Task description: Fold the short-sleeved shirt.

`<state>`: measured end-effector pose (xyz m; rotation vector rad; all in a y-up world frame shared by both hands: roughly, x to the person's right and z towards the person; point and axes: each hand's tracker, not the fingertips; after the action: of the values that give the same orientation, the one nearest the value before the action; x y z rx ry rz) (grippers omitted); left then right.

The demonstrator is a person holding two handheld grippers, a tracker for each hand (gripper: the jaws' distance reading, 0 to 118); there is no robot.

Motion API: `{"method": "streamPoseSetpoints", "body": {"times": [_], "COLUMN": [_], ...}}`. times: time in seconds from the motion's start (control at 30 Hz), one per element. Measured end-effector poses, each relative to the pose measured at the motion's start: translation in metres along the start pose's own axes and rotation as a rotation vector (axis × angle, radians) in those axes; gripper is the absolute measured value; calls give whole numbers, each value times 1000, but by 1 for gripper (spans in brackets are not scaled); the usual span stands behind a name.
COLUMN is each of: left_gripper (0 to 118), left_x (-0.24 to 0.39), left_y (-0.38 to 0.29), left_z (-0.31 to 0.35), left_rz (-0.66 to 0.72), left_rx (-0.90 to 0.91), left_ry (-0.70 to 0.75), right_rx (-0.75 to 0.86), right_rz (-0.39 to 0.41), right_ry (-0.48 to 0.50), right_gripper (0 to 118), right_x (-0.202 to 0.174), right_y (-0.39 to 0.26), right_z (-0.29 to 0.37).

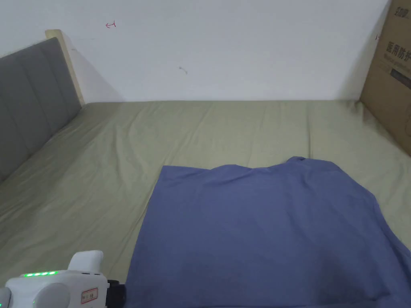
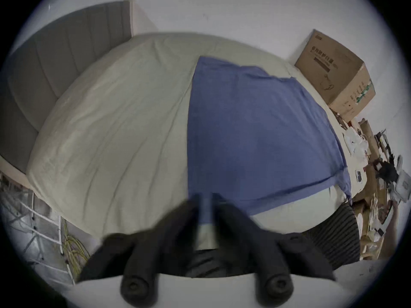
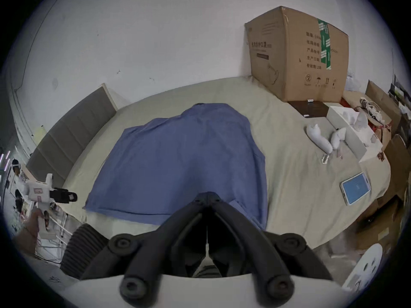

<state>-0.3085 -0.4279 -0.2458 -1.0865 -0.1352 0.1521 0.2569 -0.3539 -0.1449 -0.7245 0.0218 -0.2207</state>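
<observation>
- The shirt is spread flat on the bed, on its near right part, with its near hem close to the bed's front edge; it is blue.
- In the right gripper view one side of the shirt is seen hanging slightly over the front edge.
- The left gripper is held at the near left corner of the shirt; in its own view a narrow gap is seen between the fingers, and nothing is seen gripped in it.
- The same gripper's white body is seen at the lower left of the head view, just beside the shirt's edge, and farther off in the right gripper view.
- The right gripper is held over the shirt's near hem; its fingers are seen brought together at the tips, and whether cloth is pinched cannot be told.
- A box stands at the far right corner of the bed, against the wall.
- A phone lies on the bed to the right, well apart from the shirt.
</observation>
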Motion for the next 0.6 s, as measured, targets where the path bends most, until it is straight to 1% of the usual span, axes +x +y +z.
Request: {"method": "streamPoseSetpoints", "body": {"times": [0.03, 0.07, 0.1, 0.13, 0.2, 0.23, 0.3, 0.33, 0.4, 0.43, 0.47, 0.5, 0.53, 0.6], "left_gripper": [88, 111, 116, 113, 112, 107, 87, 73, 40, 16, 16, 9, 5, 5], "left_x": [-4, -6, -7, -7, -5, -2, 8, 19, 35, 37, 37, 33, 30, 25], "left_y": [1, -1, -3, -3, -5, -6, -7, -9, -11, -14, -16, -15, -14, -11], "left_z": [-12, -22, -31, -38, -49, -53, -54, -53, -49, -46, -41, -36, -29, -18], "left_rz": [11, 11, 13, 12, 28, 53, 53, -22, -213, -245, -230, -161, -111, -74], "left_rx": [-32, -59, -72, -60, -98, -114, -128, -130, -112, -100, -86, -75, -48, -10], "left_ry": [14, 15, 27, 33, 33, 7, -76, -35, 116, 130, 96, 26, 9, 16], "right_rx": [-9, -17, -28, -35, -44, -49, -62, -70, -80, -83, -86, -94, -108, -146], "right_rz": [-2, -5, -11, -17, -27, -29, -29, -31, -38, -40, -42, -42, -38, -18], "right_ry": [-1, 1, 6, 10, 11, 7, -10, -18, -30, -37, -44, -55, -72, -103], "right_gripper": [0, 0, 0, 0, 0, 0, 0, 0, 0, 0, 0, 0, 0, 0], "right_x": [0, 0, 4, 4, 6, 8, 11, 13, 20, 23, 26, 31, 35, 46], "right_y": [-1, -3, -2, -4, -8, -8, -11, -12, -14, -15, -16, -17, -18, -23], "right_z": [-2, -3, -6, -7, -7, -8, -10, -11, -12, -13, -14, -15, -18, -27]}}
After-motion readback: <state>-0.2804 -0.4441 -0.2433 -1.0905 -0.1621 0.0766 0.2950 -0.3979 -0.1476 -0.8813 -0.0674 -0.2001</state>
